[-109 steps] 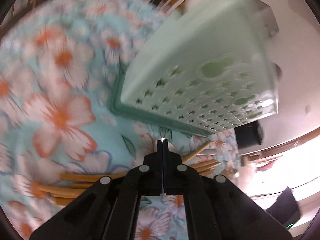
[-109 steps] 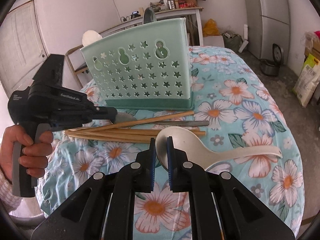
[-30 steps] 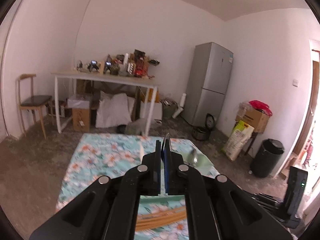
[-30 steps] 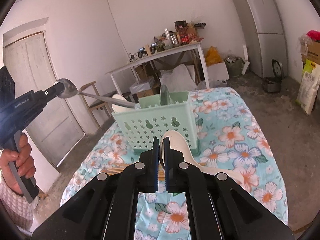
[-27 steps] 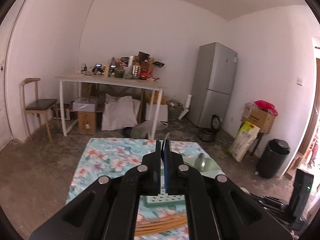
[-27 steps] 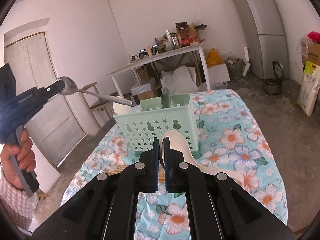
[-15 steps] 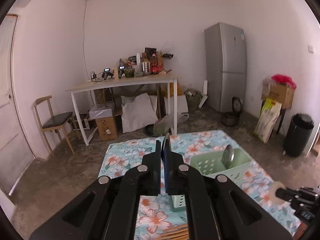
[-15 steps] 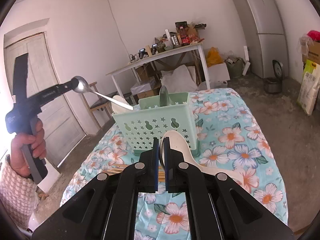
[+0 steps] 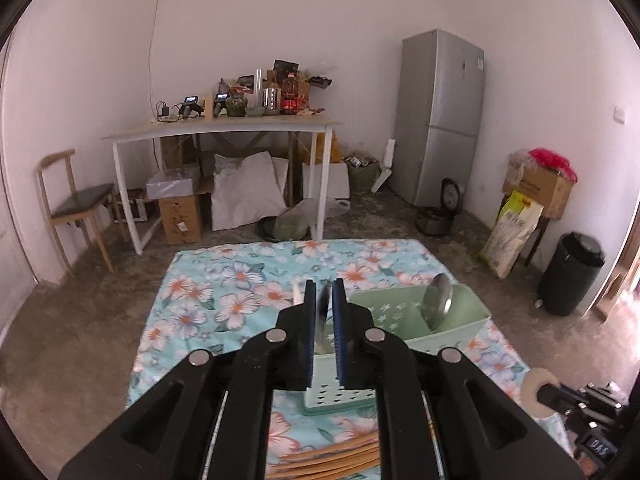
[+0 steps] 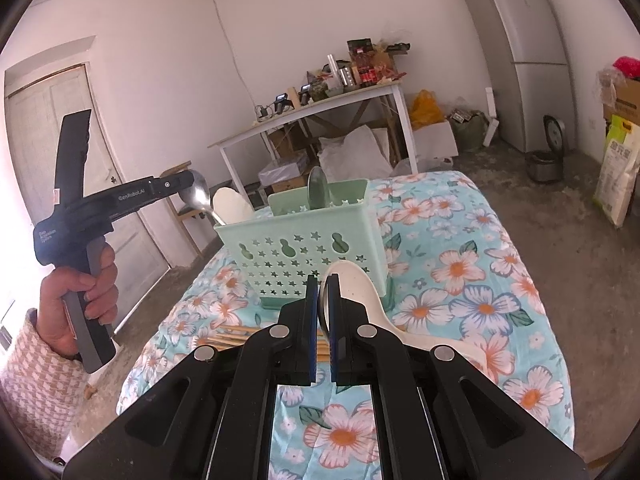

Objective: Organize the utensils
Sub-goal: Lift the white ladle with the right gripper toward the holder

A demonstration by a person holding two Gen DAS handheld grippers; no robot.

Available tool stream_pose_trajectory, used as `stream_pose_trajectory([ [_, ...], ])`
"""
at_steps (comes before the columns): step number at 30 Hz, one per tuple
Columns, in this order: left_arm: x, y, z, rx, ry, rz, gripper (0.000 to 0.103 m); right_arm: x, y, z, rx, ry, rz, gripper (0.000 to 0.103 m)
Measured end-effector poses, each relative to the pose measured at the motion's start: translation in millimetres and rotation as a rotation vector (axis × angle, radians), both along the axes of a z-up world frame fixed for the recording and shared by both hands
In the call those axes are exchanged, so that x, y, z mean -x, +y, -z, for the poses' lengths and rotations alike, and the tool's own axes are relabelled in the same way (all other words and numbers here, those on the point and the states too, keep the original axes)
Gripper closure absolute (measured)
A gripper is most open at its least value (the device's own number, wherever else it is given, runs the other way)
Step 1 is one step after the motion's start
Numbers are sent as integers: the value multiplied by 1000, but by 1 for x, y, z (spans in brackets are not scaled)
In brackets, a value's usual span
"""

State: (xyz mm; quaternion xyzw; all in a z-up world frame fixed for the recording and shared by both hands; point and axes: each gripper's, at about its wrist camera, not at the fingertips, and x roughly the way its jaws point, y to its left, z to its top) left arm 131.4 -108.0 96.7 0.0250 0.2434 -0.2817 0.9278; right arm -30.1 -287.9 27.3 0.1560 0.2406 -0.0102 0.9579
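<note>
Since before, steel spoon (image 10: 199, 196) dipped handle-first into green caddy (image 10: 304, 240).

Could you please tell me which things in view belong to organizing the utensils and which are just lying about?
Job: green basket, metal spoon in left gripper, white spoon in right gripper, chopsticks.

Lying about: fridge, chair, black bin, cluttered desk.

— What do we see of the utensils?
— We see a mint-green caddy (image 10: 308, 248) with star cutouts standing upright, a steel spoon (image 10: 318, 190) and a white spoon (image 10: 230, 204) upright inside. At its 6 o'clock lie wooden chopsticks (image 10: 236, 334); at 5 o'clock, a white ladle (image 10: 368, 300).
</note>
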Motion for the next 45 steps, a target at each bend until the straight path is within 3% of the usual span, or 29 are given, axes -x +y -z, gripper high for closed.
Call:
stream_pose_trajectory([
  [4, 4, 8, -6, 43, -24, -11, 72, 2, 0, -1, 2, -1, 8, 100],
  [12, 16, 33, -11, 91, -17, -44, 56, 8, -2, -12, 36, -25, 35, 100],
  [24, 33, 73, 40, 75, 151, -58, 50, 15, -20, -55, 6, -133, 50, 100],
  [33, 44, 79, 53, 91, 181, -26, 44, 3, -22, -113, -82, -254, -57, 100],
  [40, 44, 83, 53, 98, 172, -16, 39, -19, -28, -149, -213, -327, -181, 100],
  [45, 41, 87, 53, 108, 183, -26, 39, -39, -35, -153, -347, -343, -271, 100],
])
